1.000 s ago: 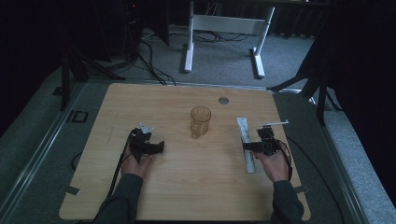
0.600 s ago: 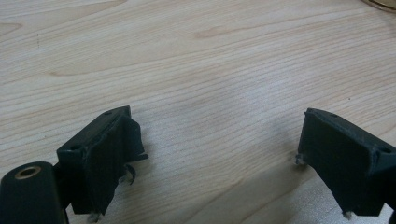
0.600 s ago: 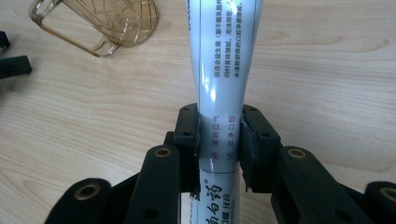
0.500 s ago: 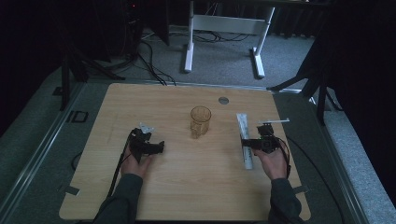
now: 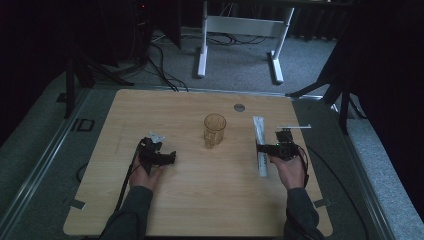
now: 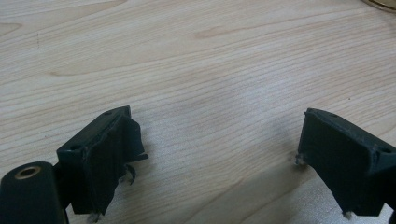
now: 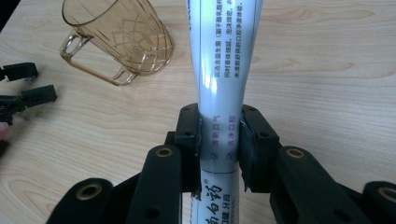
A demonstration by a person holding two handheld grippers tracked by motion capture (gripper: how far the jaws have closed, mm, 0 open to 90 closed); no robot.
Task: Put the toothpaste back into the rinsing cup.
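1. Grasp step in hand: right tongs (image 7: pixel 218 140) clamped across the white toothpaste tube (image 7: pixel 224 70), lying flat near the worktop's (image 5: pixel 200 200) right edge.
2. Left tongs (image 6: pixel 219 163) spread wide, holding nothing, low over bare wood toward the left edge.
3. Next, probably: lift the tube clear, tip it upright, lower into the amber cup (image 5: pixel 214 130) standing at the worktop's middle.
4. Pale wood grain, clean; grey carpet, cables, white stand legs (image 5: pixel 202 60) beyond the far edge; dim room.
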